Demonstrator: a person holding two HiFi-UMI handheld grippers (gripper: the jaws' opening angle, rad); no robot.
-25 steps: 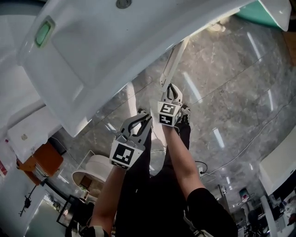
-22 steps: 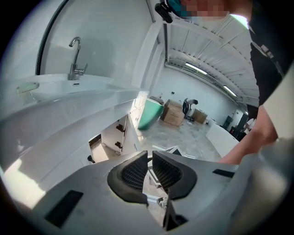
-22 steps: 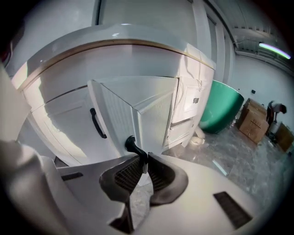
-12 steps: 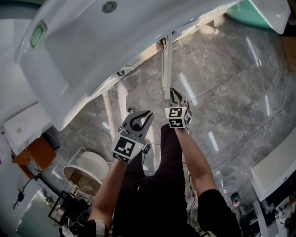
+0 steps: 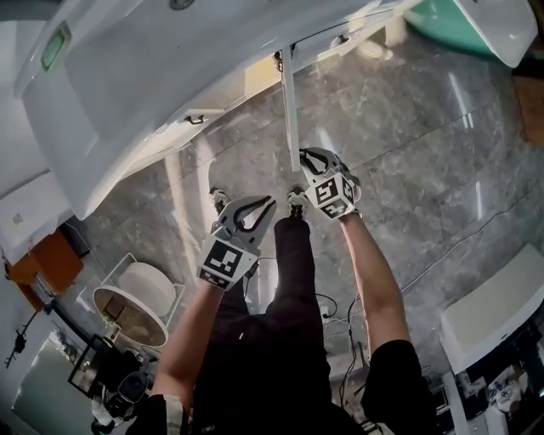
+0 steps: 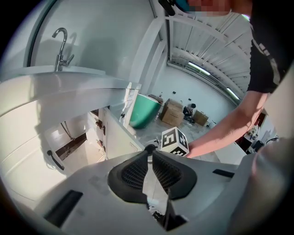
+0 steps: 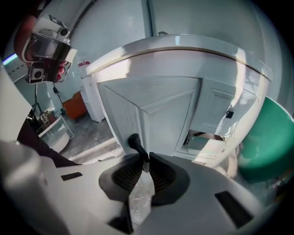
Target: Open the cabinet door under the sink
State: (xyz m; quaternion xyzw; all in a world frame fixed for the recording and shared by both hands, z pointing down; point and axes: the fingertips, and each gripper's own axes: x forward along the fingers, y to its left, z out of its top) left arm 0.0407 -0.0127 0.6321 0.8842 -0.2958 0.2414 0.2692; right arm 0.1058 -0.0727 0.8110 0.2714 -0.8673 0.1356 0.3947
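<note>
The white cabinet door (image 5: 289,110) under the sink counter (image 5: 153,76) stands swung out, edge-on in the head view. My right gripper (image 5: 306,158) is shut on the door's black handle (image 7: 134,142), which sits between the jaws at the door's (image 7: 151,110) lower edge in the right gripper view. The open cabinet interior (image 7: 202,137) shows behind the door. My left gripper (image 5: 266,204) hangs just left of the door, shut and empty. From the left gripper view I see the sink faucet (image 6: 62,41), the open door (image 6: 117,137) and the right gripper's marker cube (image 6: 174,141).
A second door with a black handle (image 6: 54,159) stays closed at the left. A green tub (image 5: 450,21) stands on the grey marble floor right of the cabinet. A white round bin (image 5: 136,297) and an orange object (image 5: 38,263) are at the left, a white box (image 5: 493,314) at the right.
The door has swung further out from the cabinet, with my right gripper pulling its handle toward me. The left gripper stayed shut beside it.
</note>
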